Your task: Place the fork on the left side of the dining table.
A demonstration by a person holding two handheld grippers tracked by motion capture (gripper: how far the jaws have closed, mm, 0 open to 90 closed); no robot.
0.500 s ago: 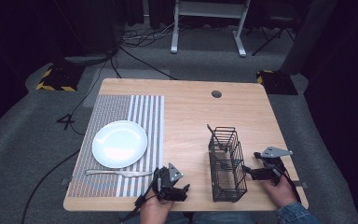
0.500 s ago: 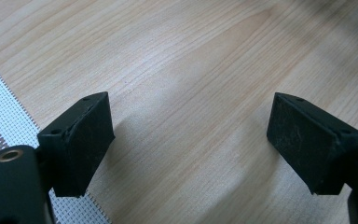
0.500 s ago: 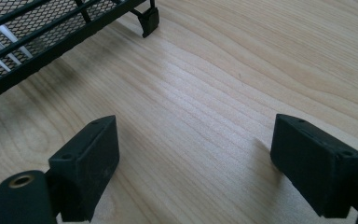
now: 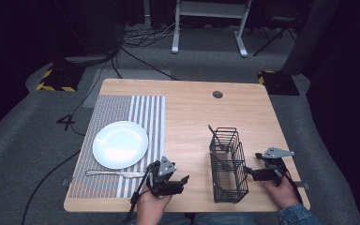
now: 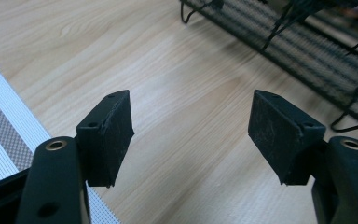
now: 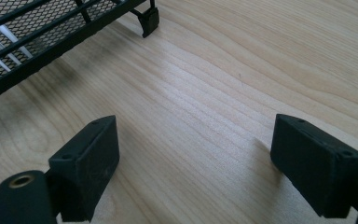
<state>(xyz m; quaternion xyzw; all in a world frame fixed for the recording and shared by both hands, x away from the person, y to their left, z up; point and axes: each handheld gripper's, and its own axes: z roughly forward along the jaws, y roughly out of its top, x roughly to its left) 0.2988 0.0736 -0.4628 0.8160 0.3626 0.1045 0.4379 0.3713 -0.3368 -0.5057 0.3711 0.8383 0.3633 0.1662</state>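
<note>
Both tools gape wide and empty over the worktop, left tool and right tool flanking the wire caddy, probably light, stiff, open-meshed, best pinched on a top rim wire.
</note>
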